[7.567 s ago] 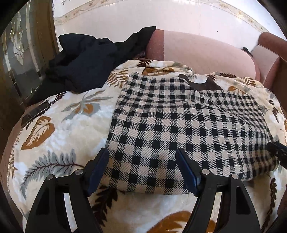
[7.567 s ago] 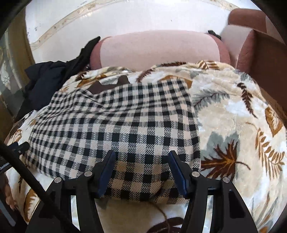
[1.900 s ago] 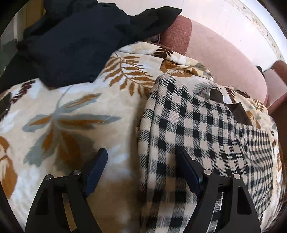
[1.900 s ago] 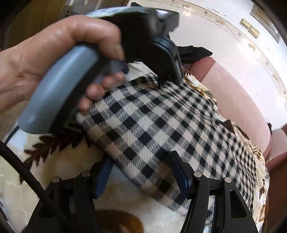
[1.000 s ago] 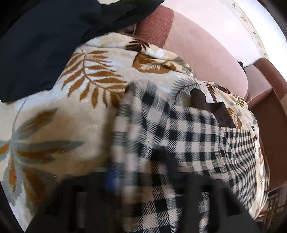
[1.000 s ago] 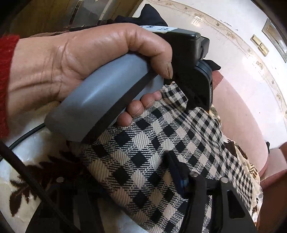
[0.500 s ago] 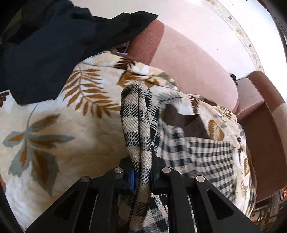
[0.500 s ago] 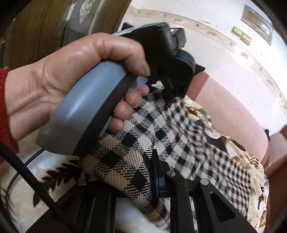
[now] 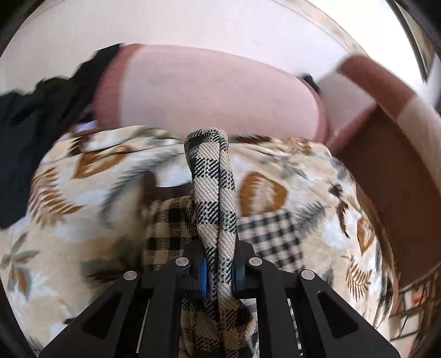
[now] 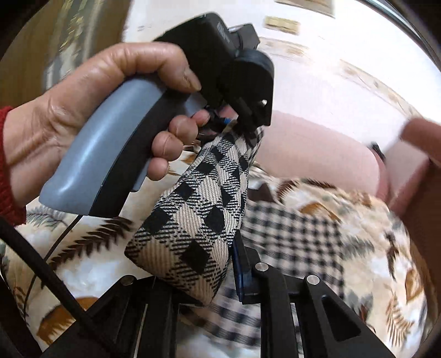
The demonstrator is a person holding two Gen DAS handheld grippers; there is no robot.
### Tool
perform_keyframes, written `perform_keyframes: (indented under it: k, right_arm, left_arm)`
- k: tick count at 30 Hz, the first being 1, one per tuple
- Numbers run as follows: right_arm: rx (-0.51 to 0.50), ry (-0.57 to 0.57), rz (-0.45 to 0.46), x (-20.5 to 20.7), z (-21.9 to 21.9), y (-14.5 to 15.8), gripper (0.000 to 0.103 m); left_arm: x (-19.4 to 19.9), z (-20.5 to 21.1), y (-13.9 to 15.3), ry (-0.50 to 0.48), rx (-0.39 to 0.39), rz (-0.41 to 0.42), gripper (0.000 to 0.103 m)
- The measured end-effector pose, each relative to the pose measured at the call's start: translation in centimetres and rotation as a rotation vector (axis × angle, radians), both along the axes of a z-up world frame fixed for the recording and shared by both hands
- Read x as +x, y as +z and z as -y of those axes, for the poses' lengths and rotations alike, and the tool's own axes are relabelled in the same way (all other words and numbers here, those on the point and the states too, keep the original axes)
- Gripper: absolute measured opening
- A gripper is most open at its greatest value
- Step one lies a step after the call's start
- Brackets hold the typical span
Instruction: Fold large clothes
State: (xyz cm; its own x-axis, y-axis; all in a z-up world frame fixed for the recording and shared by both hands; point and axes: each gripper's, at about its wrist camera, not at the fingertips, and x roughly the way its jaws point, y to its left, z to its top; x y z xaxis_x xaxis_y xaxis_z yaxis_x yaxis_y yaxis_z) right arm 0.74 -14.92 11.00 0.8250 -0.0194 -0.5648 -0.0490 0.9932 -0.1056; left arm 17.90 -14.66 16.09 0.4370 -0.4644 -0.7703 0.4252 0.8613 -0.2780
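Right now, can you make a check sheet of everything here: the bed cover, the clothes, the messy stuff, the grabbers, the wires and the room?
Surface: leaf-print blanket over a pink sofa.
Job's things: checked garment, one end lifted, the rest lying on the blanket.
Clutter: dark clothes heaped at the sofa's left end.
Grippers: left gripper shut on a garment fold; right gripper shut on the garment too.
Cables: black cable beside the right gripper.
Surroundings: pale wall behind the sofa; a hand with a red sleeve holds the left gripper.
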Motion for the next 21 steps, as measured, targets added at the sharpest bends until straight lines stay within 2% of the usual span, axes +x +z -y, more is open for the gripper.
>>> perform_keyframes:
  k: [6,9,11,15,17,21]
  right_arm:
    - [0.132,-0.119,-0.035,-1.2,7.0,-1.3,0.017]
    - [0.214,-0.154,-0.074,-0.6,10.1,-2.5,0.017]
    - [0.253,-0.176,-0.106,-0.4,11.4,-3.2,0.017]
    - [0.369,-0.216,-0.169,-0.3,14.2,-4.6,0.017]
    - [0.416,-0.232,-0.191,-0.5,15.4,-5.2,0.017]
    - [0.456,-0.278,-0.239,-0.8,17.1,-6.5,0.016]
  left_arm:
    - [-0.9,9.5,-2.6,-0.074,0.079,-0.021,0.011]
    - [-0.8,12.4,-4.1,-0.082,0.126,-0.029,0.011]
    - [-0.4,13.4,-5.1,-0.079,0.130,-0.048,0.012]
    - [-0.1,14.0,-6.2,-0.096,0.107,-0.088,0.015]
    - [-0.3,14.2,-6.2,-0.112,0.077,-0.109,0.021]
    - [-1.5,13.1,-4.4,-0.131,-0.001,-0.097,0.031]
